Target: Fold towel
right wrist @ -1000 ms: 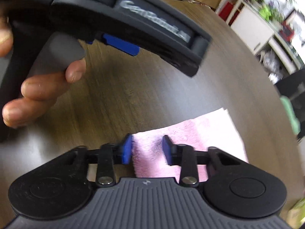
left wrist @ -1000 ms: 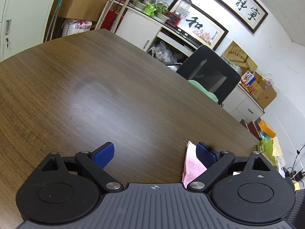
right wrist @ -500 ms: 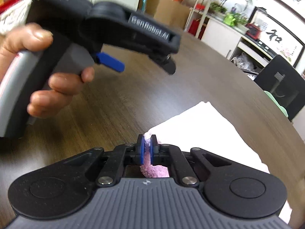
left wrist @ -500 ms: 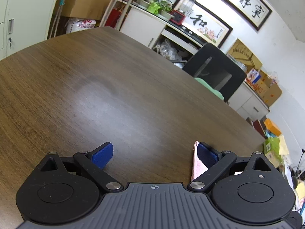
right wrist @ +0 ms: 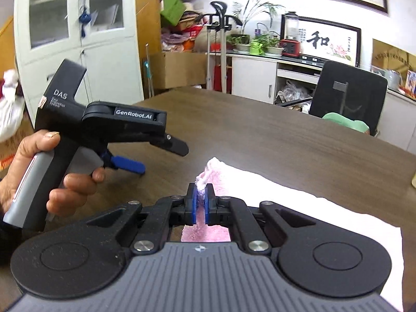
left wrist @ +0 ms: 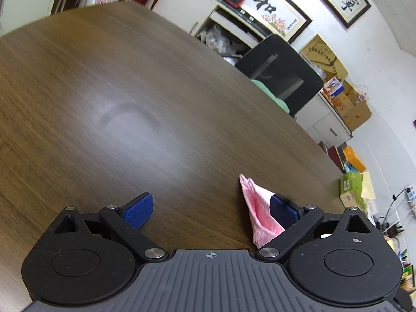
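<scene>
Right gripper [right wrist: 199, 202] now clamped on the pink towel [right wrist: 299, 202] corner, lifted at lower centre off the table [right wrist: 273, 135]. Left gripper [left wrist: 212, 208] spread wide, holding nothing. Fold underway.

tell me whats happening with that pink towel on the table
A person is folding the pink towel on the wooden table with two handheld tongs. The right tongs are shut on a towel corner, lifting it. The left tongs are open, gripping nothing, though a towel corner lies against one pad.
</scene>
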### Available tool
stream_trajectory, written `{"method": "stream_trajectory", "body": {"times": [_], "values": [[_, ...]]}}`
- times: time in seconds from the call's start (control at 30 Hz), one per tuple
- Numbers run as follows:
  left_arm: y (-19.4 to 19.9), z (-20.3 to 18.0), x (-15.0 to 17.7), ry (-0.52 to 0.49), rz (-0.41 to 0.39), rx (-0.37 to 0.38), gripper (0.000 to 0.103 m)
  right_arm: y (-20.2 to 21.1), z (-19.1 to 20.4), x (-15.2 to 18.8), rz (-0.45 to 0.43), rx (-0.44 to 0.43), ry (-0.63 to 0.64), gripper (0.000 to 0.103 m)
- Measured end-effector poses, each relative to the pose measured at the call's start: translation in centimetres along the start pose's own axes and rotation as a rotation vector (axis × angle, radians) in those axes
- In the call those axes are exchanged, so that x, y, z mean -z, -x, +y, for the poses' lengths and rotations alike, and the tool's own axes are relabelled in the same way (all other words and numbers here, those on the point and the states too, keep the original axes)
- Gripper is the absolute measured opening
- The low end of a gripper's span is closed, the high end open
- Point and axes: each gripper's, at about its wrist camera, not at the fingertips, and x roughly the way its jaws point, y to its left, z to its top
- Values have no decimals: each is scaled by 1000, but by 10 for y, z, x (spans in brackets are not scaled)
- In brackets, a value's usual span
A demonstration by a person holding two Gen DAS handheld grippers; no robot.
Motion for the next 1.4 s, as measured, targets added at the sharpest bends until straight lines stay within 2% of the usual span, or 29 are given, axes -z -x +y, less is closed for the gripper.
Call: {"method": "stream_trajectory", "body": {"times": [0.17,0.37,0.57,0.63,0.67,0.73,0.87,0.97,1.0,1.1,1.27,1.3,1.4], "values": [[-7,-9,3,22,72,34,97,4,-17,3,-50,-19,-52,5],[-23,-11,5,101,141,125,97,2,-27,9,-64,-49,-81,5],[-42,-8,7,163,201,219,89,12,-23,12,-94,-66,-66,6],[-51,-10,6,170,234,243,79,12,-23,13,-92,-70,-57,6],[-55,-11,6,173,248,254,77,11,-24,14,-88,-73,-58,6],[-60,-11,3,181,249,258,73,9,-24,15,-77,-75,-56,6],[-62,-8,-5,187,203,231,73,9,-29,20,-65,-71,-57,6],[-62,-8,-8,183,201,242,70,10,-33,21,-63,-69,-71,6],[-62,-8,-10,180,201,247,64,10,-36,20,-63,-69,-77,6],[-62,-11,-11,150,186,247,32,8,-38,21,-57,-66,-89,6],[-64,-17,-9,103,178,214,17,8,-34,22,-61,-56,-80,7],[-64,-18,-8,101,174,212,9,8,-33,23,-60,-54,-76,7],[-59,-21,-7,80,140,207,5,6,-28,26,-58,-49,-69,7]]}}
